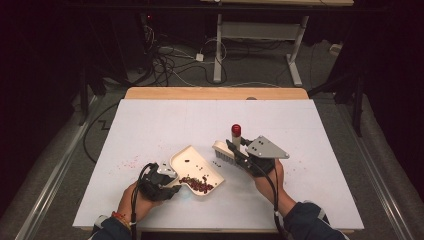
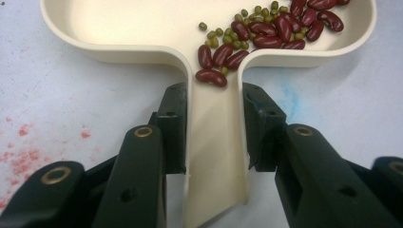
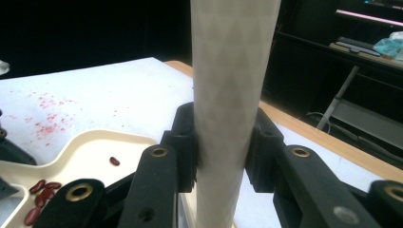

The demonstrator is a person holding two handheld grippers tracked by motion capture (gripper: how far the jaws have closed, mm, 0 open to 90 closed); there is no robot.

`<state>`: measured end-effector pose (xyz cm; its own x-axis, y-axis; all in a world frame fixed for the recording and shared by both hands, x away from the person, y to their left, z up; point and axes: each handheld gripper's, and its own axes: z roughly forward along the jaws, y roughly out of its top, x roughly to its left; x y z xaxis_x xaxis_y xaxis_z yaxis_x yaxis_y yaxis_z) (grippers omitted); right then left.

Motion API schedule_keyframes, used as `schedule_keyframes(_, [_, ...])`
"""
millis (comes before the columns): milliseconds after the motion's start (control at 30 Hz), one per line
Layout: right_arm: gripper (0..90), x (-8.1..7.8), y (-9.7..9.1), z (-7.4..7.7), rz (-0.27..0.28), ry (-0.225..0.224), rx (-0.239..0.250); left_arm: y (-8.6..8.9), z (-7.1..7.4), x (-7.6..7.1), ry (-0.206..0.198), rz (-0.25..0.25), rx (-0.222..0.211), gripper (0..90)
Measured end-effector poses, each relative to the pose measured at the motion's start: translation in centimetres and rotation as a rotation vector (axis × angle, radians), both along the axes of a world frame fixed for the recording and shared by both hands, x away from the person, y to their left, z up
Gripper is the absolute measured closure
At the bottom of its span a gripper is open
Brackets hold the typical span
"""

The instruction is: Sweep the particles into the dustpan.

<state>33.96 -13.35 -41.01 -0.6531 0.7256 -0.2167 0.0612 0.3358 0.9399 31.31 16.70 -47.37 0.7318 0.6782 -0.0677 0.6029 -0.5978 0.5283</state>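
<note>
Cream dustpan – flat on white table, near its front edge, handle pointing toward person, clamped from both sides. Red kidney beans and small green mung beans heaped in pan by handle mouth, a few strays farther in. Brush – pale handle, red cap on end, bristle head just beside pan's right rim, held tilted.

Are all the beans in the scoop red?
No, in the left gripper view small green beans lie mixed among the red beans in the dustpan.
</note>
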Motion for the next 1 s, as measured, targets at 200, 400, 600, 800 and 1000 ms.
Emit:
schedule_keyframes(200, [70.1,-1.3,1.4,0.0,0.051,0.038,0.011,0.0,0.0,0.3,-0.013,0.022,0.001,63.5])
schedule_keyframes(400, [70.1,-2.5,2.6,0.5,0.138,0.076,0.062,0.0,0.0,0.3,-0.013,0.024,-0.002,63.5])
schedule_keyframes(600, [70.1,-3.3,2.7,1.3,0.171,0.048,0.067,0.1,-0.1,0.3,-0.015,0.034,-0.003,63.4])
schedule_keyframes(800, [70.1,-2.0,1.9,1.8,0.142,0.022,0.09,0.2,-0.1,0.3,-0.016,0.041,-0.011,63.4])
schedule_keyframes(1000, [70.1,0.7,2.9,1.3,0.111,-0.006,0.106,0.3,-0.3,0.4,-0.004,0.045,-0.024,63.4])
